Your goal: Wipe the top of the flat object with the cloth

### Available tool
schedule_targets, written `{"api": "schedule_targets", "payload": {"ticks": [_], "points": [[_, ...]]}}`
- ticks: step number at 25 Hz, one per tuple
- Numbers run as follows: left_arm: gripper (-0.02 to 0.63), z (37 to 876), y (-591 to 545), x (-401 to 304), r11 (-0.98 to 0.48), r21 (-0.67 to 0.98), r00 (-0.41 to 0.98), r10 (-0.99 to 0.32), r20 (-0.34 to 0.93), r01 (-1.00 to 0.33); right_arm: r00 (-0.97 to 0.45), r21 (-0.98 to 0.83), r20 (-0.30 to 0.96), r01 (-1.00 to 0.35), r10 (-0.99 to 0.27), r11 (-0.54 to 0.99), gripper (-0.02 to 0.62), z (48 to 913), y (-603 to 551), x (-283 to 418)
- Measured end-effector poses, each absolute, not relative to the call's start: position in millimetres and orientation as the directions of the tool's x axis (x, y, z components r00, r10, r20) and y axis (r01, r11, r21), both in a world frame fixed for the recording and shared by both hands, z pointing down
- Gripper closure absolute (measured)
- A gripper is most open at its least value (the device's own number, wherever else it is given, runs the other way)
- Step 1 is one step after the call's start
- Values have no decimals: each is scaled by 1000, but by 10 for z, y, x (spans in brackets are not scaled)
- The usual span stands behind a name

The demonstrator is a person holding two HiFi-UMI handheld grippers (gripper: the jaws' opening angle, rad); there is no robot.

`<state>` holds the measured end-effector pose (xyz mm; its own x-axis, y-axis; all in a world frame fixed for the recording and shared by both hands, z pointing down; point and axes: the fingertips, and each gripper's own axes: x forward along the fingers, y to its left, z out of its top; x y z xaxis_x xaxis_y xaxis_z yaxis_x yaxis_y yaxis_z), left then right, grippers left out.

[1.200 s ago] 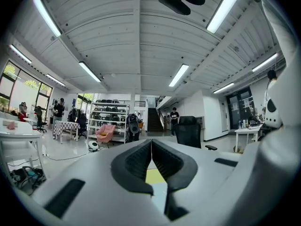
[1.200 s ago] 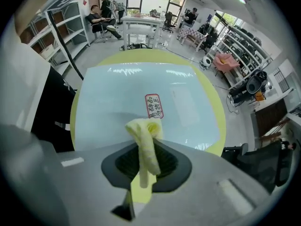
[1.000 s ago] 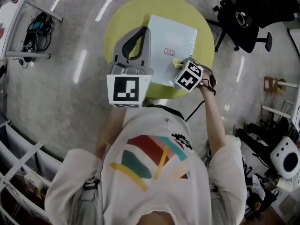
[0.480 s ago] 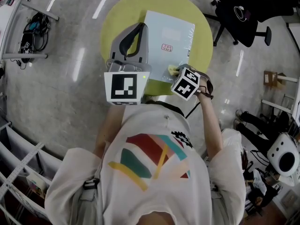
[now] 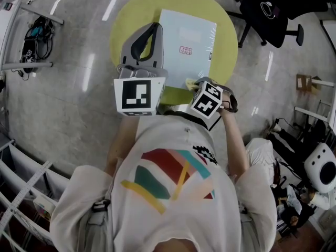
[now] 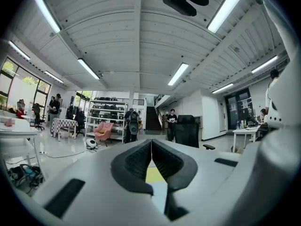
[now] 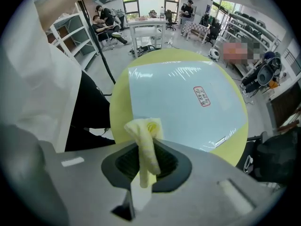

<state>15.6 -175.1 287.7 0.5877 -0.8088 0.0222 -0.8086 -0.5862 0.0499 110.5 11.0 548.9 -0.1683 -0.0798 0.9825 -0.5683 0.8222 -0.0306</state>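
Setting: glossy grey floor of an open workroom, with a round yellow table (image 5: pixel 131 14) and a black office chair (image 5: pixel 268 14) beyond its far right side.
Flat object: pale blue rectangular board (image 5: pixel 184 46) lying flat on the table, a small red-printed label (image 5: pixel 185 50) near its middle.
Cloth: pale yellow cloth (image 7: pixel 143 140), bunched, at the board's near edge, close to its right corner.
Right gripper: right gripper (image 7: pixel 143 149) angled down over that near edge; its jaws are clamped on the cloth, which sticks out past their tips. Contact between cloth and board cannot be judged.
Left gripper: left gripper (image 5: pixel 156 28) over the board's left edge, its camera looking out level across the room; jaws pressed together at the tips, nothing between them.
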Motion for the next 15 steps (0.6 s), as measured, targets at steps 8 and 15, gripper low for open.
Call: {"api": "schedule_targets", "payload": {"ticks": [8, 15], "points": [[591, 2922, -1742, 160, -587, 51, 589, -807, 32, -808, -196, -77, 979, -578, -47, 812, 568, 5499, 291, 1035], [591, 2913, -1719, 164, -590, 48, 592, -806, 31, -806, -198, -87, 980, -576, -36, 812, 568, 5512, 360, 1015]]}}
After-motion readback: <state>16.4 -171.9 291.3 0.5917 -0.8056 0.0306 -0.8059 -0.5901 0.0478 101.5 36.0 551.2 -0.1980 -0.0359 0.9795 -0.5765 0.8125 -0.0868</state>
